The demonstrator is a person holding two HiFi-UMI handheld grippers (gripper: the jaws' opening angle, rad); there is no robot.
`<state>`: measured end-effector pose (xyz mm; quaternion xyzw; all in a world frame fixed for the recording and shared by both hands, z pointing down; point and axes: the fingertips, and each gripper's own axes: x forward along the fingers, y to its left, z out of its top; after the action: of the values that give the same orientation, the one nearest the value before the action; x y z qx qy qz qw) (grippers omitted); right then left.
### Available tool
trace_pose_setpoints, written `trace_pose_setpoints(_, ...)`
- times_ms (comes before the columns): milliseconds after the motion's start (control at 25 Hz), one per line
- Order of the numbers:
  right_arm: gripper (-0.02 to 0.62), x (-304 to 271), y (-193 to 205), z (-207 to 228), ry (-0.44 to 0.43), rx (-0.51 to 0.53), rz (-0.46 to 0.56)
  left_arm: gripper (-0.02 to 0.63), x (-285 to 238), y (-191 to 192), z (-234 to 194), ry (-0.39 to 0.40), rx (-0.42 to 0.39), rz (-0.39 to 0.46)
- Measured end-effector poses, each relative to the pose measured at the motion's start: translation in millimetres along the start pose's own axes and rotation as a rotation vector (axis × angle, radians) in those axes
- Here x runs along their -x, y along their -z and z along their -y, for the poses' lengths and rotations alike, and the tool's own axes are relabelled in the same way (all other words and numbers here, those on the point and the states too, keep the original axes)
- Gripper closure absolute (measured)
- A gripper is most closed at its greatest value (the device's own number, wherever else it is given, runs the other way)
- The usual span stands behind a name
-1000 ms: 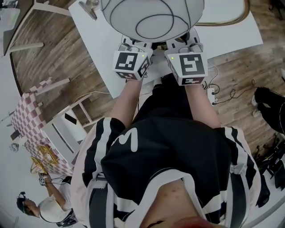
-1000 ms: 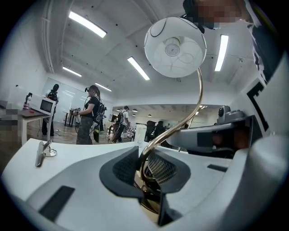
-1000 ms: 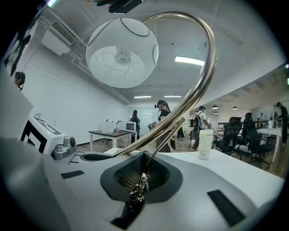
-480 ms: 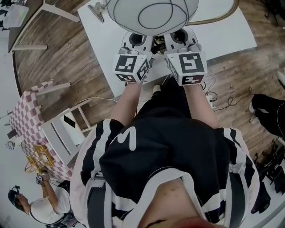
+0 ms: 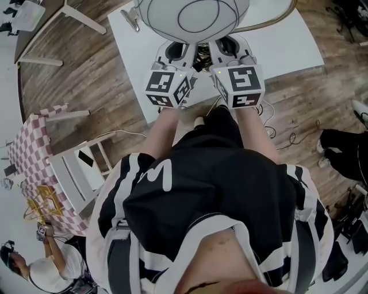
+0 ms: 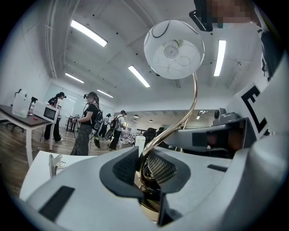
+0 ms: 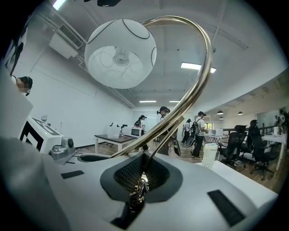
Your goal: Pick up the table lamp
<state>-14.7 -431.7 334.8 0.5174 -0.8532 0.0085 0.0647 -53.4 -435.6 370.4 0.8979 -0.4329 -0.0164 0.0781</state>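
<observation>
The table lamp has a white globe shade (image 5: 192,17) on a curved gold stem (image 7: 198,76). In the head view the shade covers the tips of both grippers, which hold the lamp above the white table (image 5: 287,46). My left gripper (image 6: 146,173) is shut on the gold stem low down, with the shade (image 6: 174,49) overhead. My right gripper (image 7: 137,187) is shut on the same stem from the other side, beneath the shade (image 7: 119,54). Their marker cubes (image 5: 168,87) sit side by side.
A metal clip (image 5: 133,17) lies at the table's left corner. A white folding chair (image 5: 80,172) and a checkered table (image 5: 29,161) stand at the left. Cables (image 5: 270,123) trail on the wood floor at the right. Several people (image 6: 88,122) stand farther off.
Both grippers have risen together with the lamp held between them. The table has dropped farther below and the shade sits higher in the head view.
</observation>
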Motion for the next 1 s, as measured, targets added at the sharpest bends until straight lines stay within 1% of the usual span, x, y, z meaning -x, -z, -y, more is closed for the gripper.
trace_pose_setpoints(160, 0.58, 0, -8, -4, -0.008, -0.001, 0.012, 0.552, 5, -8, -1, -0.006, -0.01, 0.014)
trace_pose_setpoints(400, 0.58, 5, -1, -9, -0.006, -0.006, 0.006, 0.552, 12, -1, 2, -0.008, -0.002, 0.005)
trace_pose_setpoints(680, 0.58, 12, -5, -17, 0.009, -0.003, 0.022, 0.552, 22, -5, 5, -0.004, -0.002, 0.019)
trace_pose_setpoints(1000, 0.58, 29, -9, -18, 0.031, 0.002, 0.037, 0.551, 30, -7, 19, 0.019, -0.005, 0.025)
